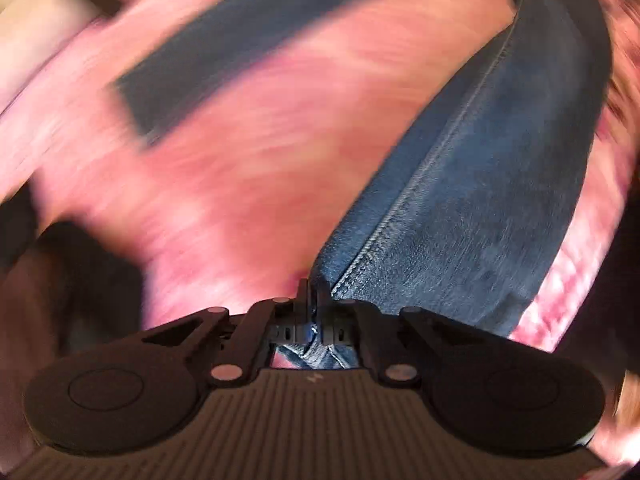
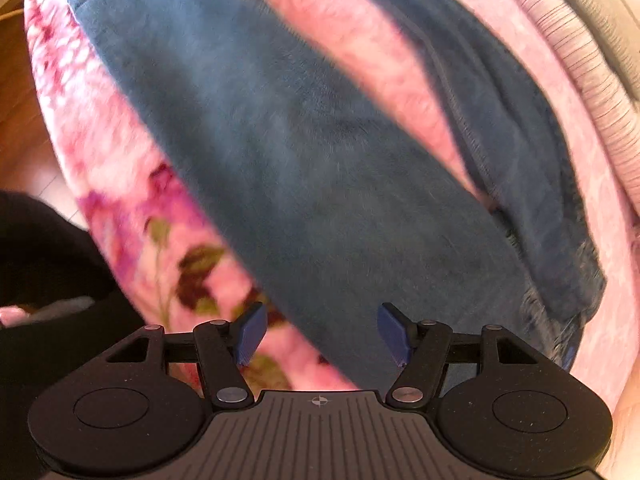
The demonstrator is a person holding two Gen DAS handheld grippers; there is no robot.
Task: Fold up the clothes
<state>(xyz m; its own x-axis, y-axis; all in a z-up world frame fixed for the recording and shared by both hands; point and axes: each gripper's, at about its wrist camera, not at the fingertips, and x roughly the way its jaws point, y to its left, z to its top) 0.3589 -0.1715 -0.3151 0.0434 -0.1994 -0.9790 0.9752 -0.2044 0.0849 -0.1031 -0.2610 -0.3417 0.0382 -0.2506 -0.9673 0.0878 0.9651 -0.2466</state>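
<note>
Left gripper (image 1: 314, 300) clenched on jeans (image 1: 460, 184) hem, leg running away up-right over pink blanket (image 1: 248, 184); right gripper (image 2: 322, 332) released; no readable writing

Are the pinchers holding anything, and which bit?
The left gripper pinches the jeans at a leg's edge beside the seam. The right gripper is open, holding nothing.

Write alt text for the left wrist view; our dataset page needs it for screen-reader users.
The left gripper is shut on the seamed edge of a pair of blue jeans, which stretch away up and to the right. Beneath lies a motion-blurred pink blanket.
</note>
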